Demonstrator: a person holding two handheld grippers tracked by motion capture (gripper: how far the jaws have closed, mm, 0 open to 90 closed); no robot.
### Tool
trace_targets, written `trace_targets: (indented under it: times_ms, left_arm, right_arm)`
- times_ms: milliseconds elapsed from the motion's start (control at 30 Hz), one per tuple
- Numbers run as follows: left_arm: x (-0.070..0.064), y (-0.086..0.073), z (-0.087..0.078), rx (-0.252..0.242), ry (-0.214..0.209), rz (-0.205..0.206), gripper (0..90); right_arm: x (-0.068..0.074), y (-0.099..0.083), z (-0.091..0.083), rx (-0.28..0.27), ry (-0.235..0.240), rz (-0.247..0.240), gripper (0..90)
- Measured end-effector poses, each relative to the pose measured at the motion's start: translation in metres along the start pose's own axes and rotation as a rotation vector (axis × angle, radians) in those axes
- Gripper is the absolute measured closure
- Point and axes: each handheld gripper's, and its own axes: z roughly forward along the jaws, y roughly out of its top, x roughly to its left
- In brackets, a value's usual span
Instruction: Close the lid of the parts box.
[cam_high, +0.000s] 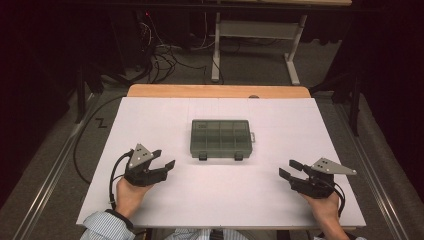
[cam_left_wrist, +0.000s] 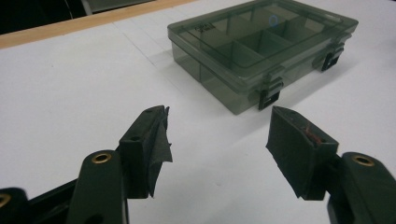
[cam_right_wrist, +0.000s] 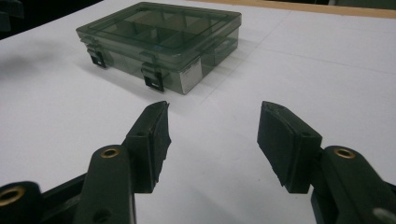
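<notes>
Both grippers parked on the near half of the white table (cam_high: 150, 200), one each side, nothing held. Left gripper (cam_high: 165, 159) jaws spread wide, empty; same seen in the left gripper view (cam_left_wrist: 217, 140), pads well apart w/ bare table between. Right gripper (cam_high: 289, 168) likewise wide open and empty, confirmed in the right gripper view (cam_right_wrist: 212, 140). Target: smoky clear compartment box (cam_high: 221, 137), lid down, sitting mid-table, a bit far of the line between my two grippers. Long axis runs left-right; two black latches (cam_high: 202, 156) on its near long edge, facing me. From the left gripper the box lies ahead and to the right; from the right gripper, ahead and to the left. Both tips already angled inward toward it. Left looks slightly nearer, but close to even, hard to call. Box is divided into cells; contents unclear thru the tinted lid, looks empty. Path: nothing on the table between jaws and box, no obstacle either side. Around: wood strip (cam_high: 220, 91) at table's far edge, cables and a desk frame on the floor beyond, out of play. My guess for next move: close in on the near edge and work the latches, one gripper per latch or one steadying the box.
</notes>
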Motion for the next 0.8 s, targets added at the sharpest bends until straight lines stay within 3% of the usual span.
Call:
trace_targets:
  times_ms: [233, 333, 800]
  left_arm:
    - [-0.008, -0.001, 0.001, 0.008, 0.003, 0.034, 38.0]
    - [-0.008, -0.007, 0.001, -0.047, -0.007, 0.001, 39.8]
    - [-0.001, -0.01, 0.0, -0.054, 0.014, -0.031, 38.2]
  right_arm:
    - [0.0, -0.002, 0.001, 0.006, -0.001, -0.002, 44.9]
    - [-0.001, -0.002, 0.001, 0.002, -0.003, -0.005, 44.8]
    - [-0.001, -0.001, 0.004, 0.009, 0.006, -0.01, 44.2]
